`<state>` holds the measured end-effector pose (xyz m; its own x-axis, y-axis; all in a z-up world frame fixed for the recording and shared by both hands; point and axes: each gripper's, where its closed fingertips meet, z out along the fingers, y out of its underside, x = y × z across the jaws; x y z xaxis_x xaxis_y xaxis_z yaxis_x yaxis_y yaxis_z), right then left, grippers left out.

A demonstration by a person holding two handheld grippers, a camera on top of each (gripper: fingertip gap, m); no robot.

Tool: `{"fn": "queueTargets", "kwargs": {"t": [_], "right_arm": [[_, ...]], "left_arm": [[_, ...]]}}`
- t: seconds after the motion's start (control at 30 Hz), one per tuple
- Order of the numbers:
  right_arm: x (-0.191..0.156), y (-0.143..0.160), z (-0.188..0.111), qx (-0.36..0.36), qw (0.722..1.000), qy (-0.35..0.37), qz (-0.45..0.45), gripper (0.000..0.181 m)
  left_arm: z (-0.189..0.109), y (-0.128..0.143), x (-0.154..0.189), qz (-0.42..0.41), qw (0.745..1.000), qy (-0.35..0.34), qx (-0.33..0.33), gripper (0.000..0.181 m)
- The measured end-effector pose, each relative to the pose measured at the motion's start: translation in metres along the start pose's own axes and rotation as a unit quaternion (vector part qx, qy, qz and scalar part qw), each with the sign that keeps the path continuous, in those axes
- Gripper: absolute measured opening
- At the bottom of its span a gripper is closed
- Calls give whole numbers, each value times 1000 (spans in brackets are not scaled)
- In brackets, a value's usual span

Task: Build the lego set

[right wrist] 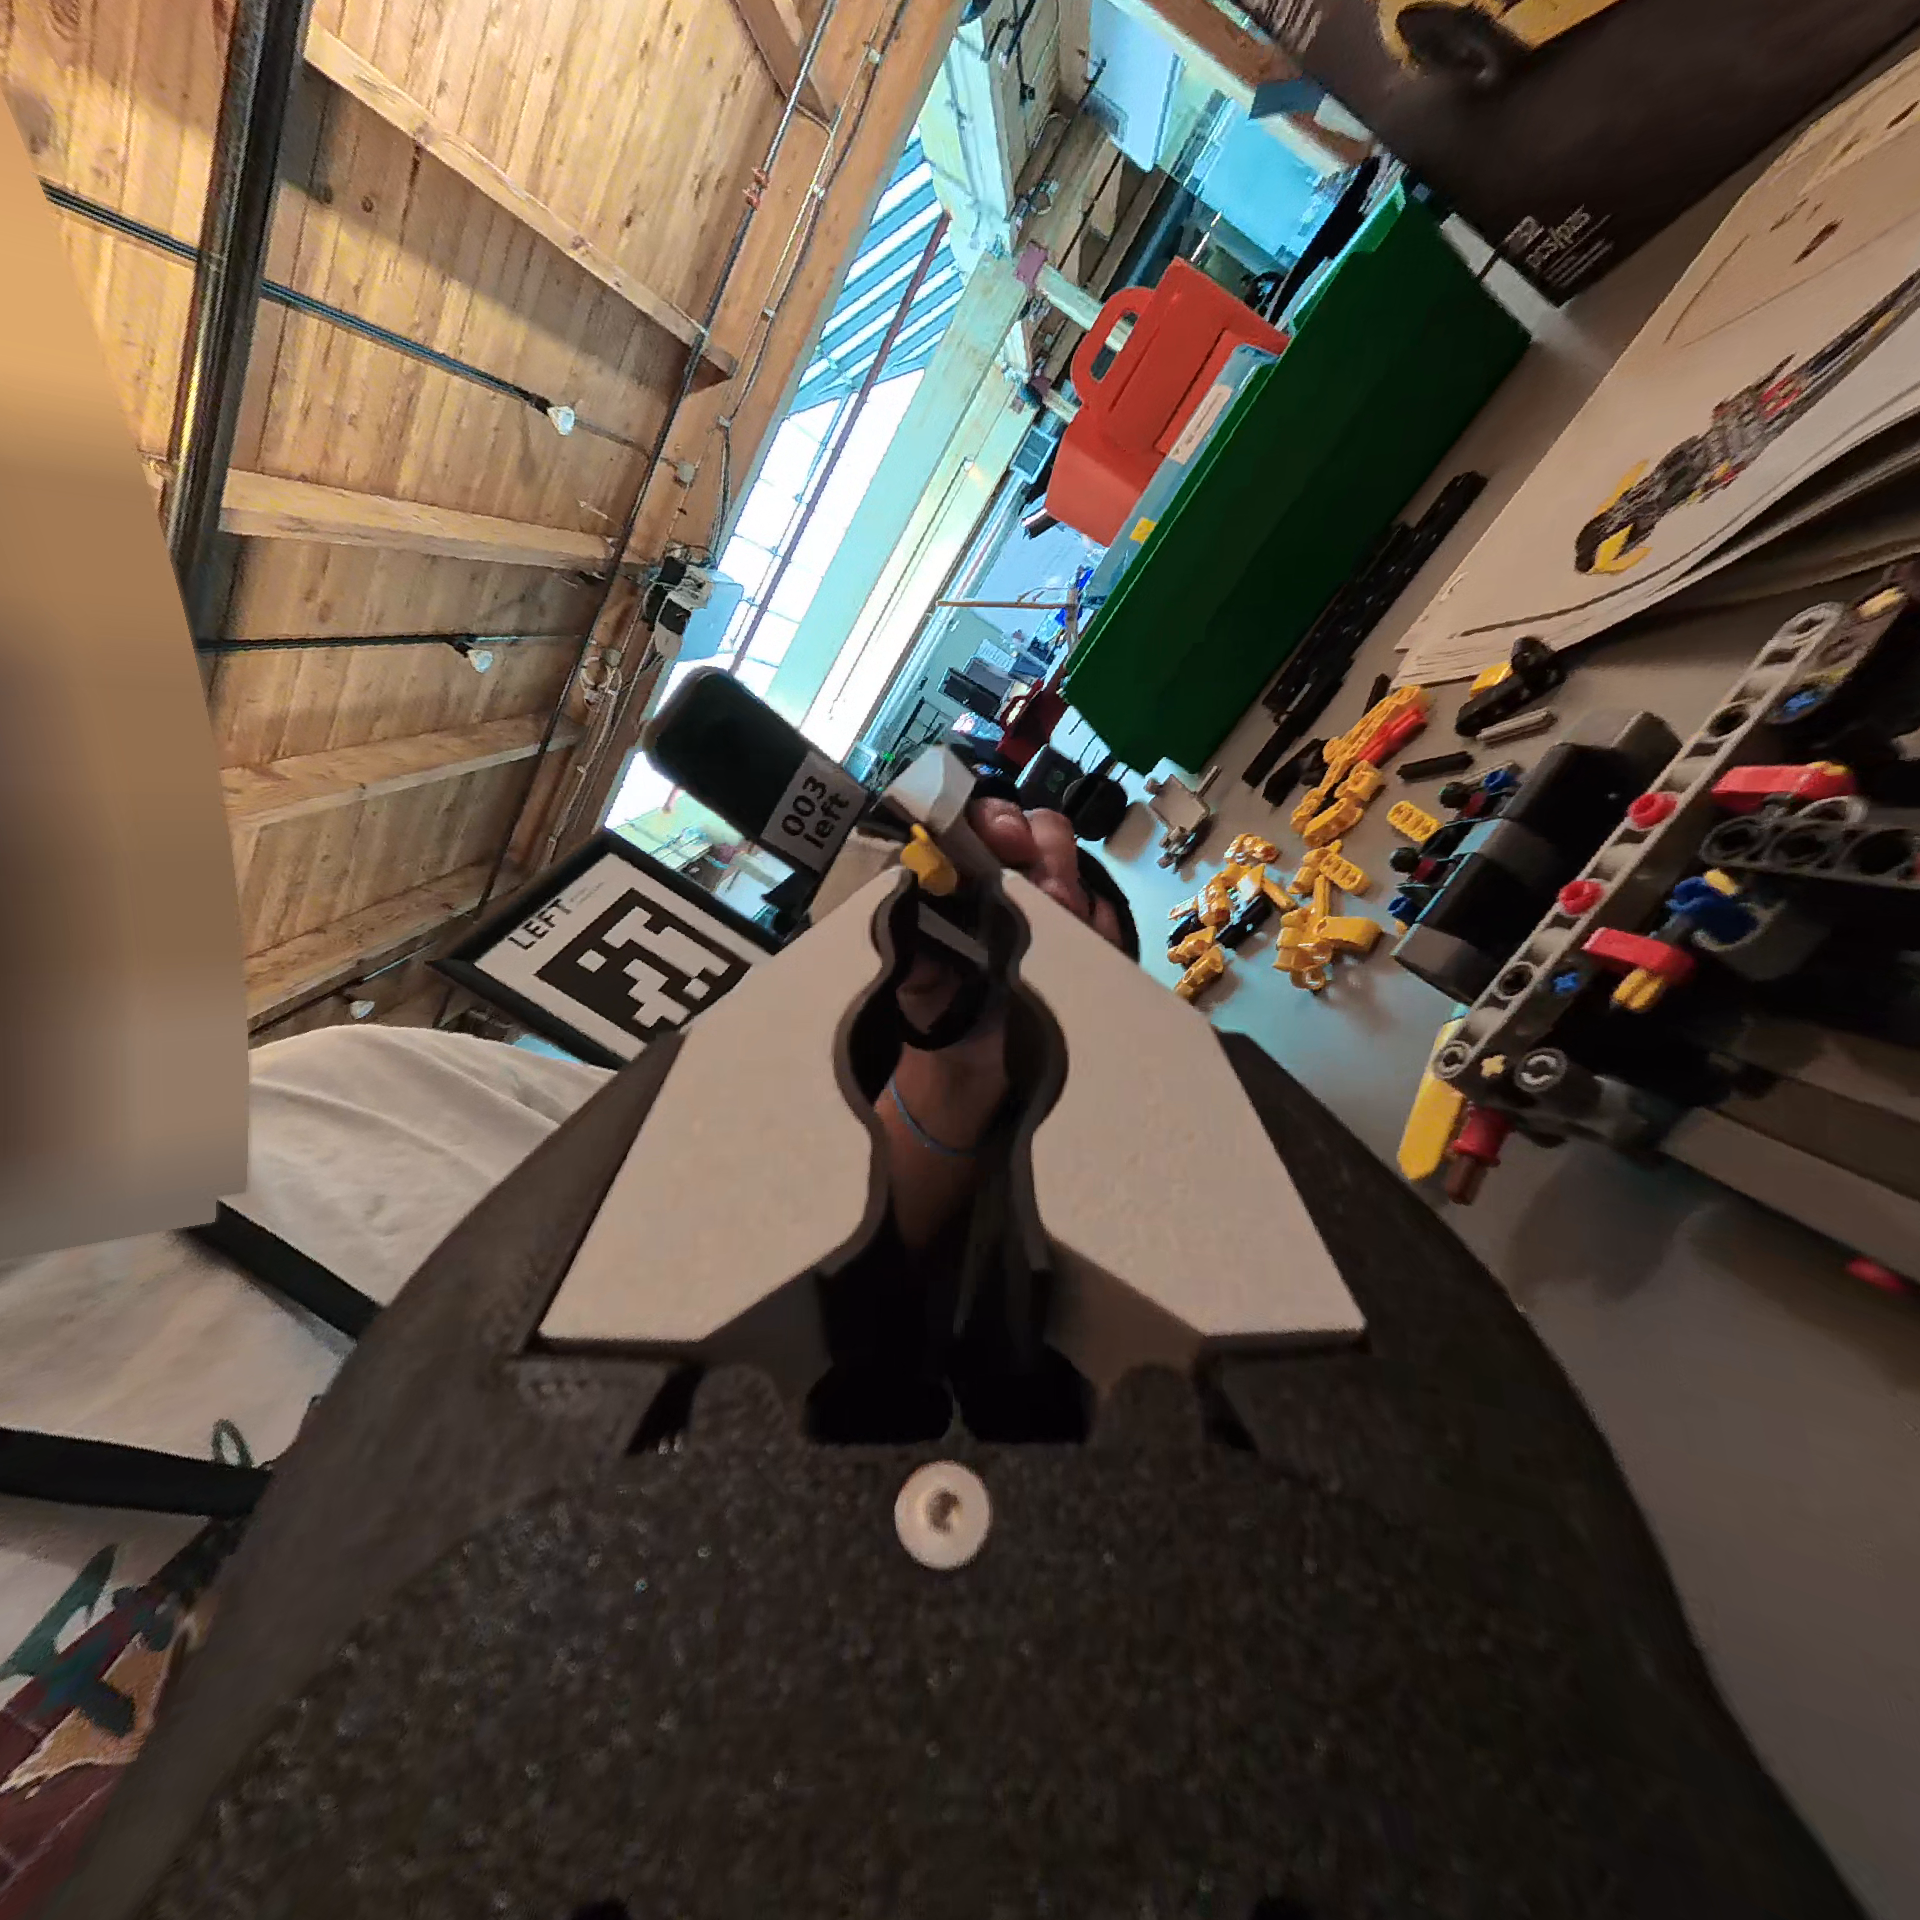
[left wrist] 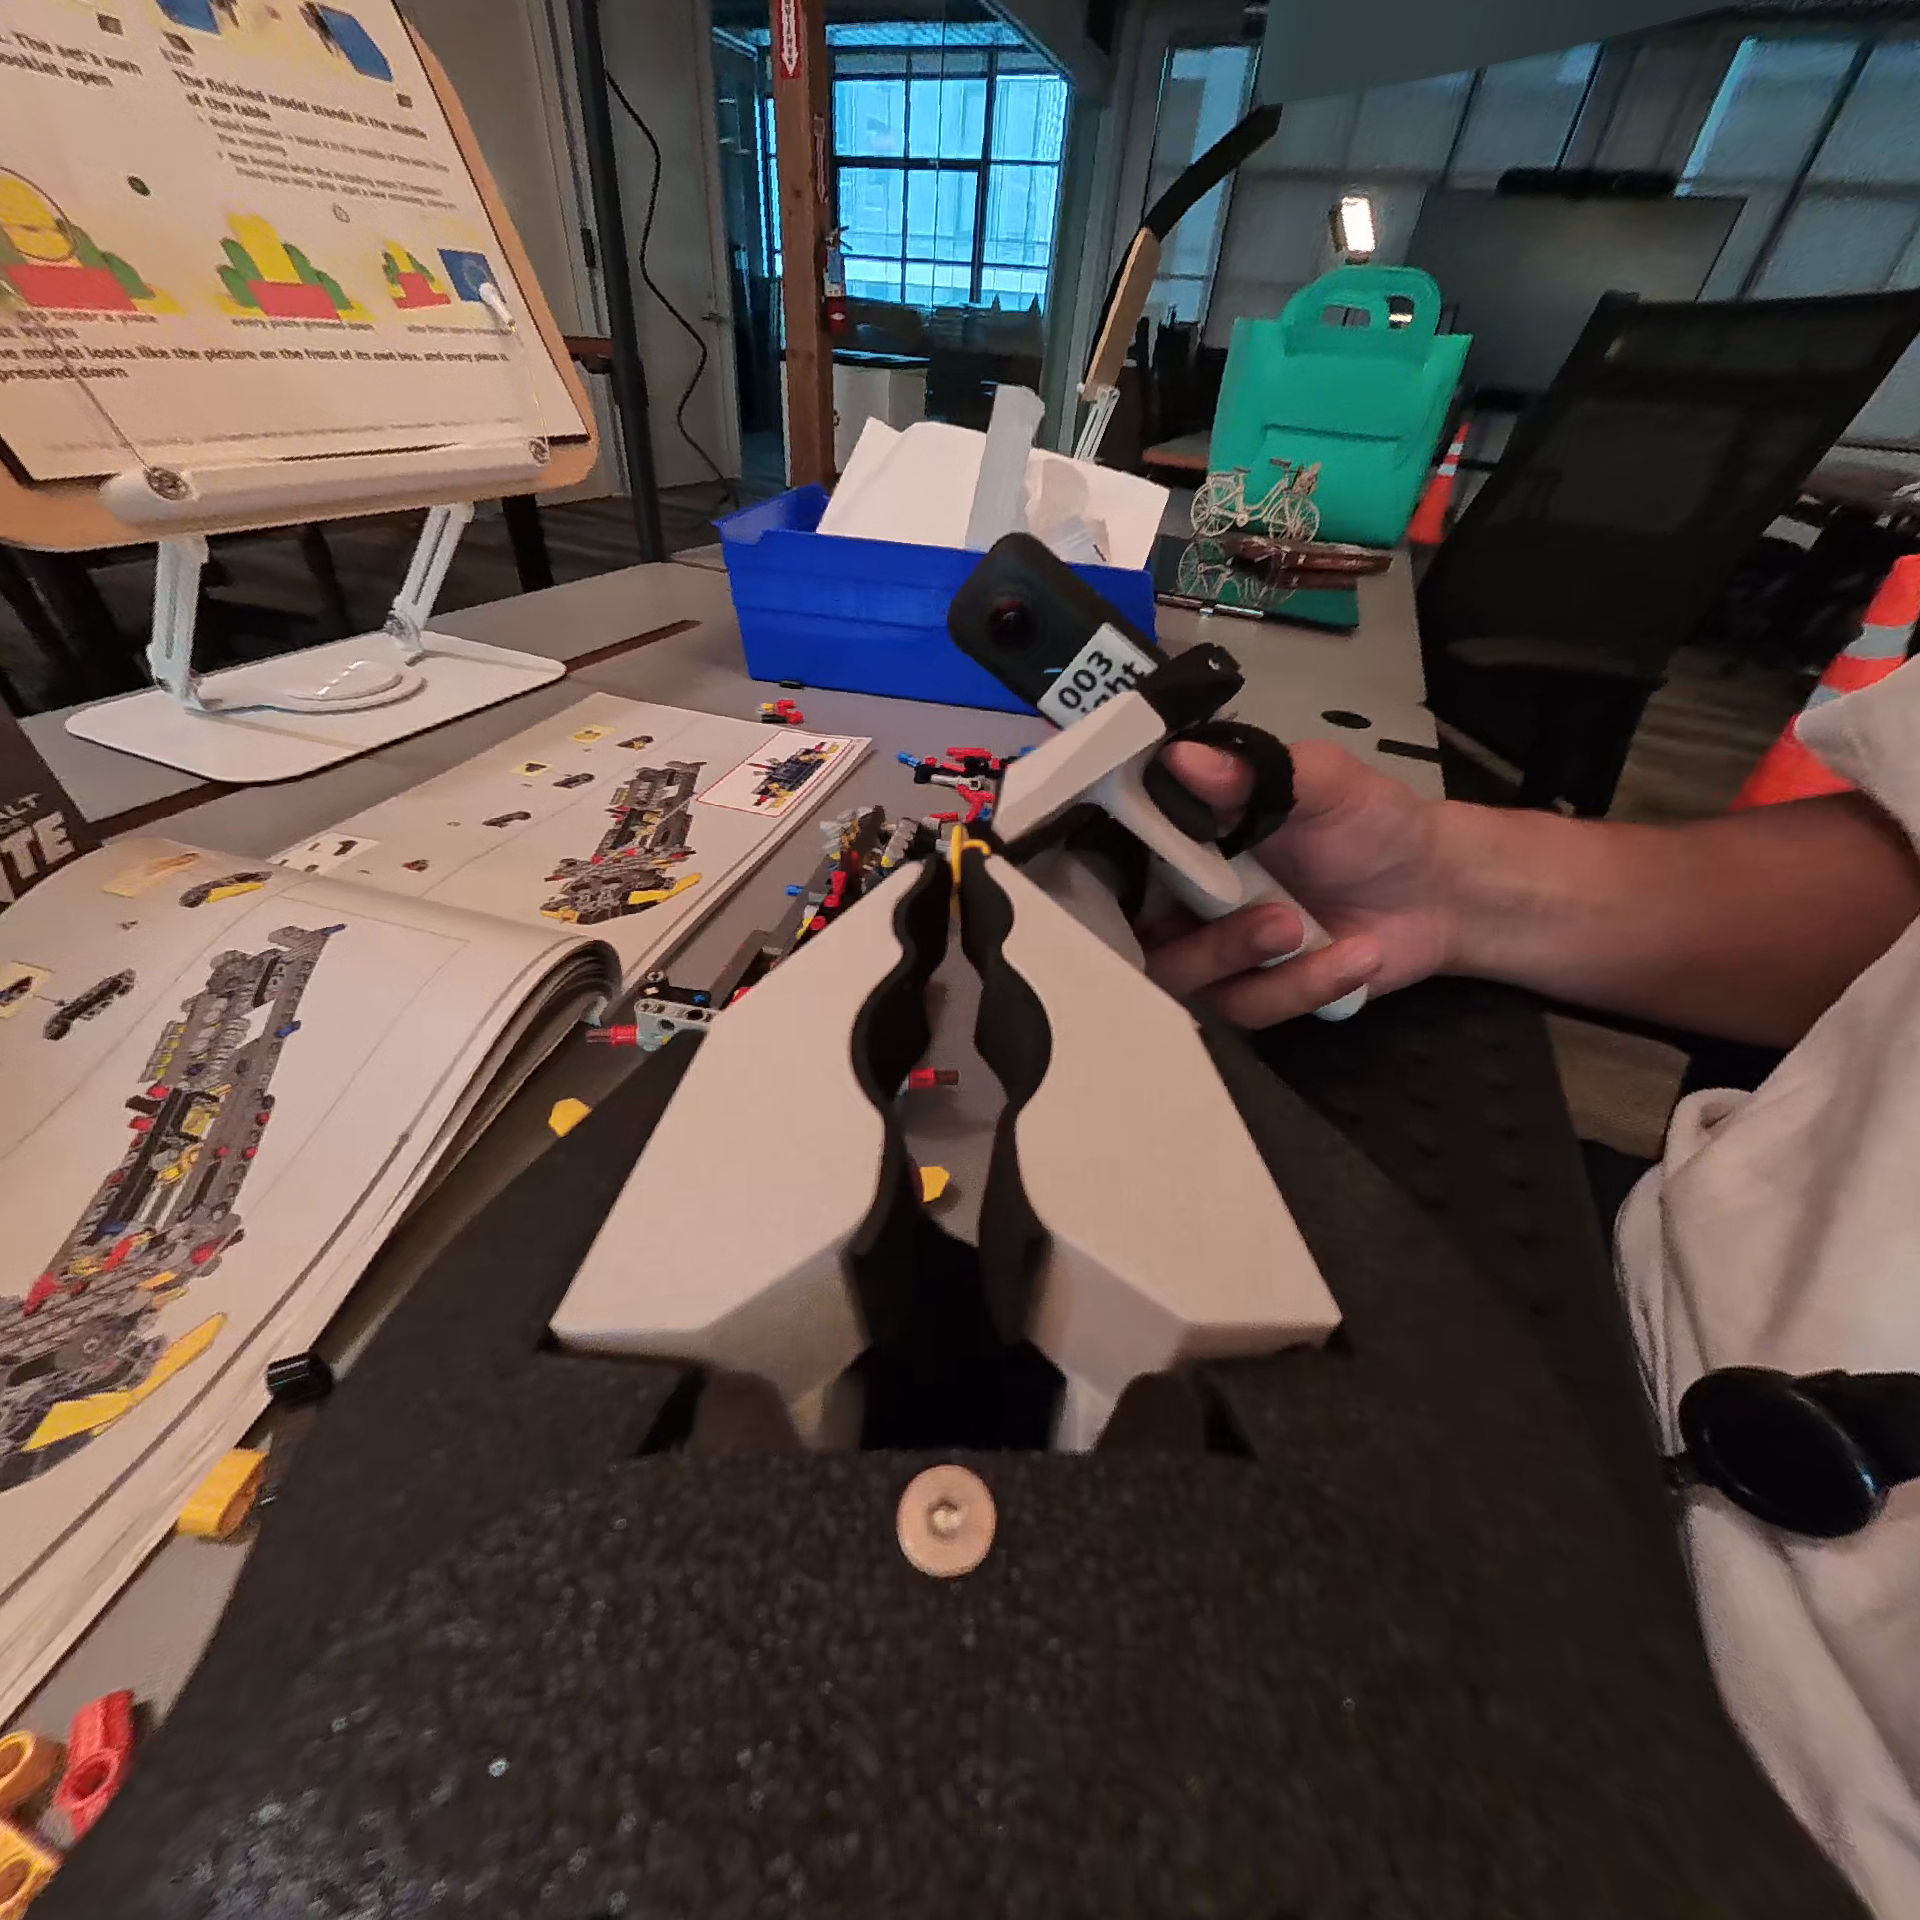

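Yellow connector piece sits pinched at the left gripper jaws' tips, the right gripper meeting it at twelve o'clock, jaws slightly spread; I'd align squarely before transferring.

In the left wrist view, the open instruction booklet lies on the counter to the left. Behind it stands a document stand carrying an instruction sheet. A storage bin sits farther back at centre, with paper in it. Loose lego pieces lie between booklet and bin. The partly built model rests just right of the booklet.
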<state>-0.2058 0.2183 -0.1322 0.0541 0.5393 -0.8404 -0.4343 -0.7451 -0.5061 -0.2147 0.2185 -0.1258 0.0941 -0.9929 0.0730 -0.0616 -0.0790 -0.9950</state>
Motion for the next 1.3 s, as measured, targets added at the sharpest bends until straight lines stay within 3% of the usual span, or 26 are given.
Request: {"fn": "queueTargets", "kwargs": {"t": [0.13, 0.27, 0.5, 0.63, 0.97, 1.3], "right_arm": [[-3, 1, -2, -13, 995, 28, -93, 14], [-19, 9, 2, -21, 981, 7, -192, 4], [-23, 13, 2, -33, 979, -5, -202, 0], [-26, 11, 1, -25, 975, -5, -222, 0], [-31, 6, 3, -1, 955, 12, -295, 0], [-33, 4, 4, 9, 956, 7, -292, 0]], "left_arm": [[-1, -1, 10, 18, 1000, 24, 4, 1], [-1, -1, 20, 17, 998, 52, 3, 0], [-2, -2, 26, -6, 997, 72, 9, 2], [-2, -4, 28, -55, 993, 100, 12, 10], [-7, -20, 21, -198, 965, 159, 61, 5], [-2, -15, 26, -176, 972, 151, 45, 6]]}}
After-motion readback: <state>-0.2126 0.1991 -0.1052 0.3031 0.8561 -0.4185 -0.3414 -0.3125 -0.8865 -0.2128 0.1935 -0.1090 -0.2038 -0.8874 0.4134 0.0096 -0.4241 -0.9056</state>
